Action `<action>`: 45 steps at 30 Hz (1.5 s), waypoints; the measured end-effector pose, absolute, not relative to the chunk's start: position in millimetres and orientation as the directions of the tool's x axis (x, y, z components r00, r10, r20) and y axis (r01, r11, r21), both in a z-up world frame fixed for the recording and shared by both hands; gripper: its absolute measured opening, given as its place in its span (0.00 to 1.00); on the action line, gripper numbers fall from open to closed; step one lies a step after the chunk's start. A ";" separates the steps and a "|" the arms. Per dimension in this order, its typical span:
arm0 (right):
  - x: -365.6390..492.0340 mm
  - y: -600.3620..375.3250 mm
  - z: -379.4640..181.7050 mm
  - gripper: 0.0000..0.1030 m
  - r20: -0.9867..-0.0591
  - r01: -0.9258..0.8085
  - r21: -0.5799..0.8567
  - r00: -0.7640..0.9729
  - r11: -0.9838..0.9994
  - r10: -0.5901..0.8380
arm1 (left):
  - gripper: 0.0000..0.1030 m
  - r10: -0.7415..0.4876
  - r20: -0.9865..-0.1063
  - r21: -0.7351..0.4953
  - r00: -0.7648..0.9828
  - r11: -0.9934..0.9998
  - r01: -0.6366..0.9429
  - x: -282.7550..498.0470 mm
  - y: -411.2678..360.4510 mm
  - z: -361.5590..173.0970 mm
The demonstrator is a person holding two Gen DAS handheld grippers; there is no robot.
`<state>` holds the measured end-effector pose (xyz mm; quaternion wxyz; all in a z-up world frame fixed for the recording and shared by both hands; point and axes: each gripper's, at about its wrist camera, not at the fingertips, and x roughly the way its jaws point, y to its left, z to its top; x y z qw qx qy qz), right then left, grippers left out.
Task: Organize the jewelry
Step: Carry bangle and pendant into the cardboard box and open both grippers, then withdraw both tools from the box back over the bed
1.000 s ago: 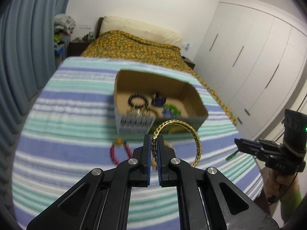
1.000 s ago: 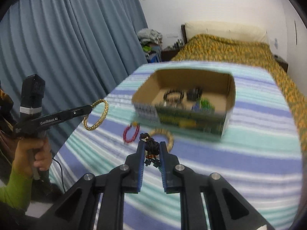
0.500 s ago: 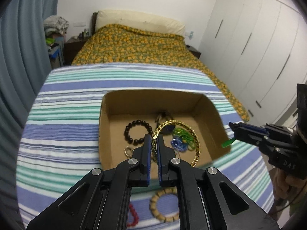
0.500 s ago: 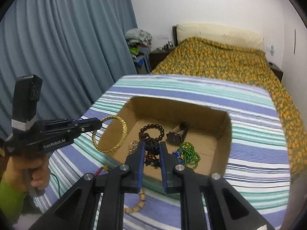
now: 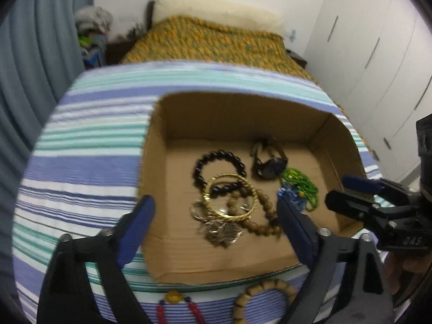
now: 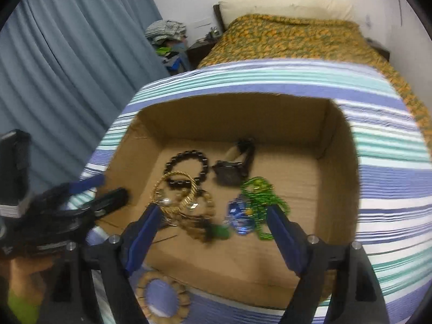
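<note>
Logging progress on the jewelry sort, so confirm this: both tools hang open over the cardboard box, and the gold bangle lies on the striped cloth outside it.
Wrong in one respect: the gold bangle lies inside the cardboard box, on the other jewelry, not on the striped cloth. The left wrist view shows it. The left tool and right tool do hang open over the box.
</note>
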<state>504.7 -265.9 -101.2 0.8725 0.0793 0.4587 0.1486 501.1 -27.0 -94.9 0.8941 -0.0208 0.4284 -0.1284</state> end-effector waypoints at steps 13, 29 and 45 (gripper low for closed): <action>432.2 -263.6 -71.0 0.81 -0.733 -0.198 0.141 0.638 0.970 0.237 | 0.95 -0.138 -0.680 -0.022 0.720 0.986 0.168 441.4 -9.3 -51.3; 321.1 -244.7 -32.8 0.81 -0.558 -0.206 -0.017 0.814 0.978 0.161 | 0.98 -0.131 -0.653 -0.020 0.746 0.988 0.156 358.8 15.3 -43.5; 286.7 -226.2 -146.6 0.91 -0.689 -0.233 0.027 0.700 0.972 0.187 | 0.98 -0.103 -0.747 -0.081 0.657 0.995 0.063 336.4 56.9 -130.8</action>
